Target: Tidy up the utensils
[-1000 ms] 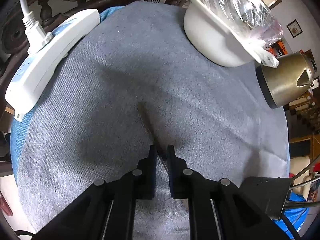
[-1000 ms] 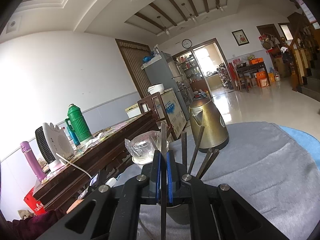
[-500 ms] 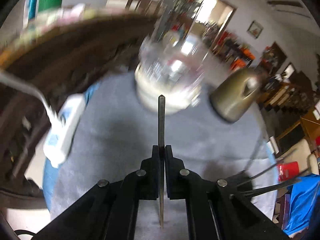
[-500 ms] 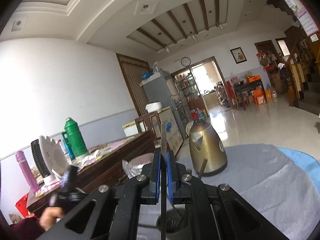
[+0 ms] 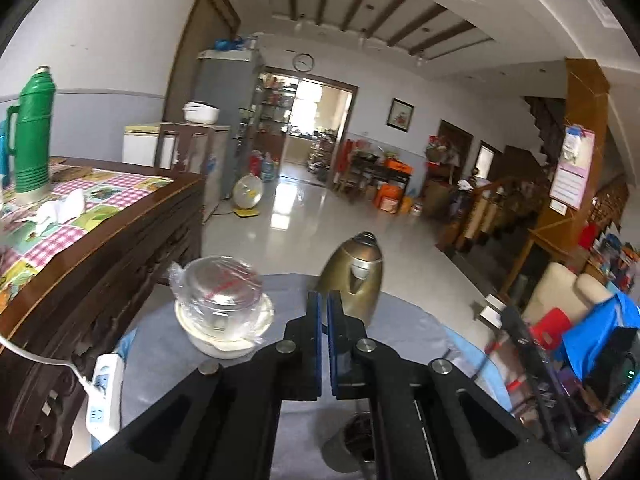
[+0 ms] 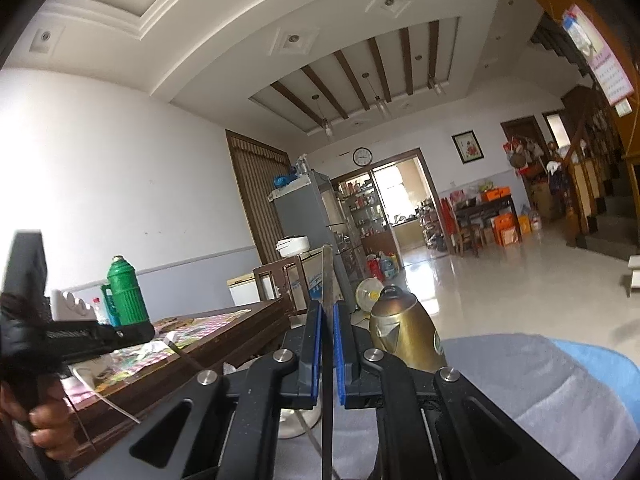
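Note:
My right gripper [image 6: 328,306] is shut on a thin metal chopstick [image 6: 327,280] that stands upright between the blue pads, its tip above the fingers and its lower end running down out of view. My left gripper [image 5: 324,296] is nearly closed with a narrow gap and nothing between the pads. A grey metal utensil cup [image 5: 347,446] stands on the grey cloth [image 5: 400,316] below the left gripper, partly hidden by its arms. The left gripper body [image 6: 72,336] and the hand holding it show at the left of the right wrist view.
A brass kettle [image 5: 356,272] and a white bowl covered with plastic [image 5: 222,314] stand at the far side of the cloth. A white power strip [image 5: 102,394] lies at its left edge. A wooden sideboard [image 5: 100,240] with a green thermos [image 5: 34,128] stands left.
My left gripper picked a chopstick off the cloth, tilted up and moved over the cup; now its pads hold nothing. My right gripper rose a little, still holding its chopstick.

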Tool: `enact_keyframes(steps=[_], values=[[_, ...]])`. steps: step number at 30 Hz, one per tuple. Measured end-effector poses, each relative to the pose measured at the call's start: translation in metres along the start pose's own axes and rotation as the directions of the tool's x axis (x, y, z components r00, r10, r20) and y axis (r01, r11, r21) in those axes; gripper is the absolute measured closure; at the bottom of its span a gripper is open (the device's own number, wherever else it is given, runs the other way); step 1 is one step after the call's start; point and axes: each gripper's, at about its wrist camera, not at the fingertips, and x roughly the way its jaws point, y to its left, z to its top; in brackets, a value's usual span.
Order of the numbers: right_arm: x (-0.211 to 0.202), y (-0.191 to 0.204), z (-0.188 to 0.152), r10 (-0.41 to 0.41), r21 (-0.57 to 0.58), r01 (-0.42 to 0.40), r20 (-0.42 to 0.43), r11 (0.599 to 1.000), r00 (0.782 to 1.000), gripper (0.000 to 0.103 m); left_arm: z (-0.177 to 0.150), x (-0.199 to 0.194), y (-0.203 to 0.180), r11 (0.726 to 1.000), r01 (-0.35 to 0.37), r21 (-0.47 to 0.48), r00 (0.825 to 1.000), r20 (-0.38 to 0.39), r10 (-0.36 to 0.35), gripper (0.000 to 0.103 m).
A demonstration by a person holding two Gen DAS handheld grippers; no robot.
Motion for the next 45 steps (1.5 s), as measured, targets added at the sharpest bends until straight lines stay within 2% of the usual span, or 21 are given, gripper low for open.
enact_keyframes(steps=[4,7,10,12,15,17,20,22,24,27,31,34,40,41,43,45], values=[[0.015,0.004,-0.005,-0.011,-0.019,0.01,-0.015,1.0,1.0,0.096,-0.001,0.004,-0.009,0.999,0.035,0.015,0.999,-0.023,-0.035,0.101],[0.021,0.0,-0.012,-0.017,-0.009,0.017,-0.042,1.0,0.999,0.096,-0.005,0.007,-0.013,0.999,0.02,0.036,0.999,-0.043,-0.019,0.101],[0.023,-0.004,-0.014,-0.019,0.001,0.019,-0.054,1.0,0.998,0.096,-0.009,0.015,0.003,0.999,0.039,0.008,0.995,-0.088,-0.038,0.101],[0.019,-0.005,-0.014,-0.022,-0.004,0.022,-0.046,1.0,0.999,0.096,-0.017,0.018,0.017,1.0,0.022,-0.014,0.991,-0.133,-0.024,0.101],[0.021,-0.006,-0.01,-0.024,-0.003,0.024,-0.027,1.0,0.999,0.096,-0.034,0.034,0.039,0.999,0.01,-0.051,0.975,-0.222,-0.021,0.101],[0.022,-0.005,-0.007,-0.034,-0.006,0.034,-0.015,0.999,0.999,0.096,-0.049,0.045,0.05,0.997,0.024,-0.076,0.957,-0.287,-0.045,0.101],[0.027,-0.001,-0.008,-0.07,-0.026,0.07,0.011,0.997,0.998,0.096,-0.08,0.06,0.068,0.993,-0.007,-0.118,0.931,-0.364,-0.037,0.101],[0.028,0.002,-0.011,-0.088,-0.045,0.089,0.019,0.995,0.996,0.096,-0.106,0.074,0.076,0.99,-0.018,-0.138,0.895,-0.443,-0.046,0.101],[0.031,0.005,-0.017,-0.107,-0.065,0.108,0.02,0.992,0.994,0.096,-0.127,0.079,0.073,0.992,-0.017,-0.124,0.871,-0.49,-0.046,0.101],[0.032,0.012,-0.026,-0.132,-0.102,0.134,0.029,0.986,0.991,0.096,-0.151,0.084,0.062,0.992,0.026,-0.123,0.837,-0.539,-0.089,0.101],[0.042,0.015,-0.035,-0.143,-0.111,0.143,0.008,0.983,0.99,0.096,-0.171,0.094,0.048,0.993,0.054,-0.106,0.817,-0.567,-0.105,0.099],[0.045,0.013,-0.043,-0.142,-0.119,0.137,-0.035,0.983,0.989,0.096,-0.184,0.1,0.041,0.992,0.065,-0.109,0.79,-0.602,-0.118,0.098],[0.029,0.006,-0.049,-0.114,-0.12,0.105,-0.073,0.987,0.991,0.096,-0.204,0.089,0.036,0.988,0.098,-0.115,0.773,-0.617,-0.149,0.097],[0.028,0.007,-0.048,-0.113,-0.118,0.103,-0.074,0.988,0.991,0.096,-0.205,0.086,0.034,0.989,0.097,-0.112,0.77,-0.622,-0.146,0.095],[0.023,0.005,-0.048,-0.103,-0.103,0.094,-0.086,0.99,0.991,0.096,-0.212,0.082,0.029,0.991,0.097,-0.093,0.76,-0.636,-0.134,0.086],[0.017,0.001,-0.05,-0.102,-0.094,0.094,-0.088,0.991,0.991,0.096,-0.219,0.078,0.022,0.993,0.095,-0.07,0.763,-0.635,-0.118,0.078]])
